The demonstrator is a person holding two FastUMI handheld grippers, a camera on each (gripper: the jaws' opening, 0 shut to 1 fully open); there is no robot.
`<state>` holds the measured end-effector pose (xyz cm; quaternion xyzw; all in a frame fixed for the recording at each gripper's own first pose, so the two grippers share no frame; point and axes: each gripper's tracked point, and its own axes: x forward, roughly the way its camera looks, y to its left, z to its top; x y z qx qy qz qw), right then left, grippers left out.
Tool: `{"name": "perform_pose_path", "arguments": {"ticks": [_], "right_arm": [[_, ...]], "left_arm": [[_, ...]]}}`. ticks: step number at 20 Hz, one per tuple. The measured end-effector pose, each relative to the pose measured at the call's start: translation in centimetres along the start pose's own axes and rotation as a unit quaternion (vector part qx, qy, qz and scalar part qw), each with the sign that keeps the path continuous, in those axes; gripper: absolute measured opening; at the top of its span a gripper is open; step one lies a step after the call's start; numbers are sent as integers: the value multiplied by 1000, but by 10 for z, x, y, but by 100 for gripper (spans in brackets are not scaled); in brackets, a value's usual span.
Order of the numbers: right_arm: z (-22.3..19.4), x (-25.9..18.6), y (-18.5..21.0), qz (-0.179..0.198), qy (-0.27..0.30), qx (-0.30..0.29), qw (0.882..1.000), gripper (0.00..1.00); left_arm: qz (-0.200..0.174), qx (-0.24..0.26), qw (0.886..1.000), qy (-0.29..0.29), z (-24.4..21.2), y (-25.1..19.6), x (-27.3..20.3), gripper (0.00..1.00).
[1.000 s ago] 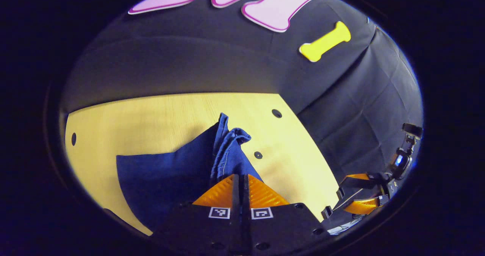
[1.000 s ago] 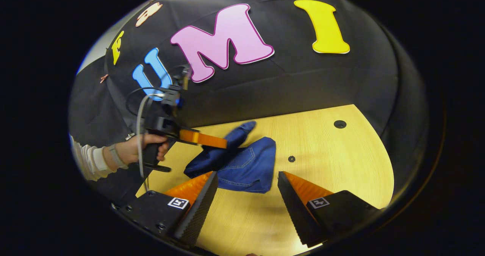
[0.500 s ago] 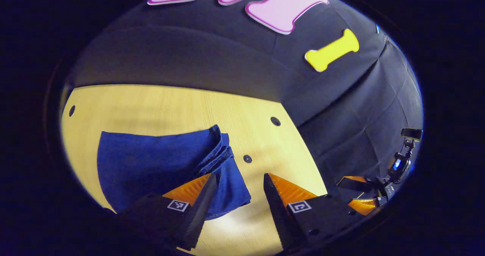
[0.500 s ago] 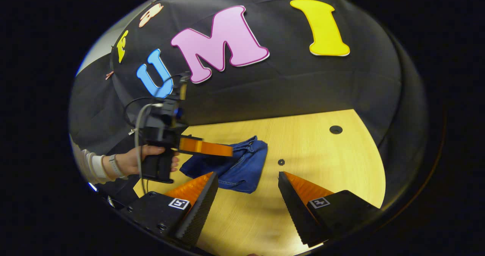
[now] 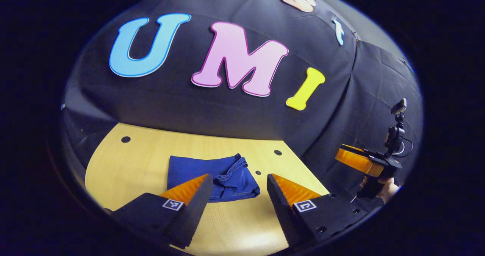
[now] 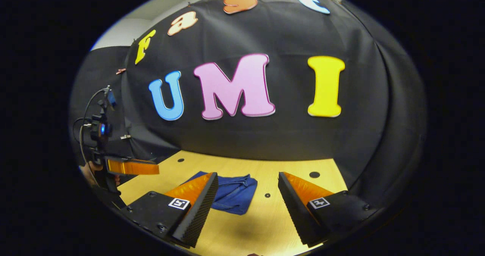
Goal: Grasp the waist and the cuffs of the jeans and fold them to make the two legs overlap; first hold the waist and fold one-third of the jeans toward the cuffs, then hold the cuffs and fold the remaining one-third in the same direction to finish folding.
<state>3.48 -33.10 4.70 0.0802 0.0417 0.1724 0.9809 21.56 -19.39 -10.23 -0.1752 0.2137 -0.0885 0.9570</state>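
The jeans (image 5: pixel 212 174) are lying folded in a compact stack near the table's (image 5: pixel 125 165) back edge, while the left gripper (image 5: pixel 237 195) and right gripper (image 6: pixel 248 195) are hovering above it, both spread wide and gripping nothing.

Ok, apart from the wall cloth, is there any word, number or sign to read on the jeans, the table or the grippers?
No readable text.
Jeans: no label or print to make out.
Left gripper: square black-and-white markers, patterns, no letters.
Right gripper: the same kind of square markers.
Table: no writing, just small dark holes.
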Motion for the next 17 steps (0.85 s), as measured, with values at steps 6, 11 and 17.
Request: {"name": "perform_pose_path", "arguments": {"ticks": [6, 11, 17], "right_arm": [[40, -80, 57, -10, -52, -18, 998, 98], [66, -125, 92, 3, -75, -30, 997, 98], [81, -144, 104, 0, -114, -65, 991, 97]], "left_arm": [[33, 20, 994, -107, 17, -26, -108, 96], [38, 25, 987, -153, 22, -40, -162, 96], [72, 45, 983, -162, 26, -30, -196, 96]]}}
